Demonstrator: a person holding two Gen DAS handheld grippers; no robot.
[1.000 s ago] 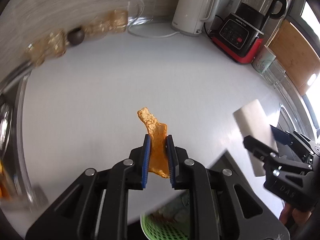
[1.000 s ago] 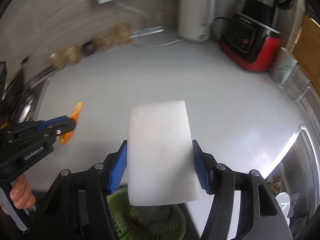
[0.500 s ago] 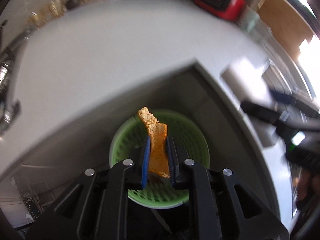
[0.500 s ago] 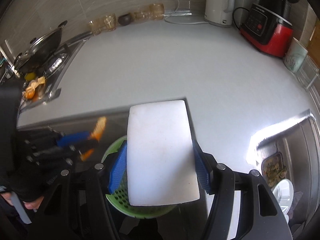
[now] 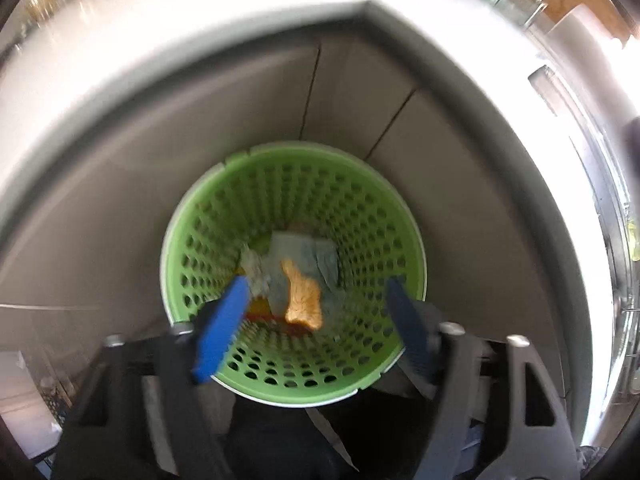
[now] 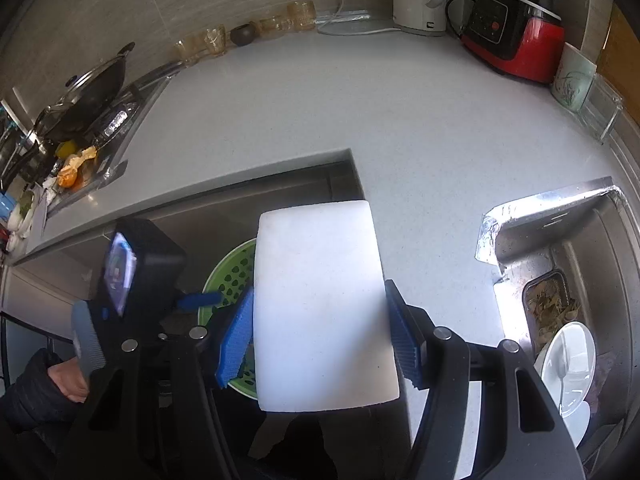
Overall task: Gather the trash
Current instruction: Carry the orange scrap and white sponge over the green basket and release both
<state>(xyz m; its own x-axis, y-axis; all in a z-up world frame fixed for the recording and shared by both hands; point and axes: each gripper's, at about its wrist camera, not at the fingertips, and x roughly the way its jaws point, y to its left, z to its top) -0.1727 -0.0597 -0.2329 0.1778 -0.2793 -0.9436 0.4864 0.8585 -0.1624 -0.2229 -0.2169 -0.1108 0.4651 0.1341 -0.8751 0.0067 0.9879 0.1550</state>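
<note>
Pale countertop (image 6: 400, 120), its inner corner wrapping a recess. Steel sink (image 6: 568, 248) at right, holding a dark tray of leafy scraps (image 6: 550, 304) and a white dish (image 6: 570, 364). Green perforated trash basket (image 5: 360, 216) down in the recess, containing crumpled grey-blue paper (image 5: 308, 256), red and yellow bits near the bottom, and an orange peel scrap (image 5: 302, 300) on or just above the paper. Left gripper (image 5: 314, 312) above the basket mouth, jaws spread wide, nothing between them. Right gripper (image 6: 320, 332) beside it, jaws clamped on a white rectangular block (image 6: 320, 304).
</note>
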